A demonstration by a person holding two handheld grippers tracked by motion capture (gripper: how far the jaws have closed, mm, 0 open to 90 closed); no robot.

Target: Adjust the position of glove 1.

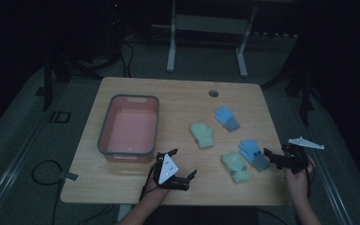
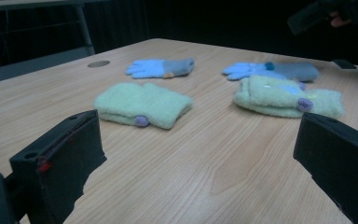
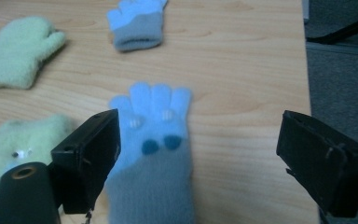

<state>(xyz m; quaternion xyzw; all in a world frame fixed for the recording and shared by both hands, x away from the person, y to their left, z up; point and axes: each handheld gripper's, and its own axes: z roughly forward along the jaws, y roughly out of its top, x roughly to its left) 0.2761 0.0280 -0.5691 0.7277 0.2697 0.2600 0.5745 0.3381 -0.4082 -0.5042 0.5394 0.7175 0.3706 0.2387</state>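
Four small gloves lie on the wooden table (image 1: 178, 101). A green mitten (image 1: 202, 135) (image 2: 142, 105) (image 3: 21, 51) and a blue glove with a grey cuff (image 1: 227, 117) (image 2: 161, 67) (image 3: 137, 21) lie farther back. Nearer, a second green mitten (image 1: 236, 166) (image 2: 286, 95) (image 3: 18, 144) touches a second blue glove (image 1: 254, 153) (image 2: 272, 71) (image 3: 151, 140). My right gripper (image 1: 279, 152) (image 3: 198, 140) is open just above that nearer blue glove's cuff. My left gripper (image 1: 183, 162) (image 2: 200, 140) is open low over bare wood, pointing at the mittens.
A red bin with a grey rim (image 1: 104, 131) stands on the table's left half, just left of my left gripper. A round cable hole (image 1: 213, 93) is near the far edge. The table's right edge (image 3: 305, 70) runs close beside my right gripper.
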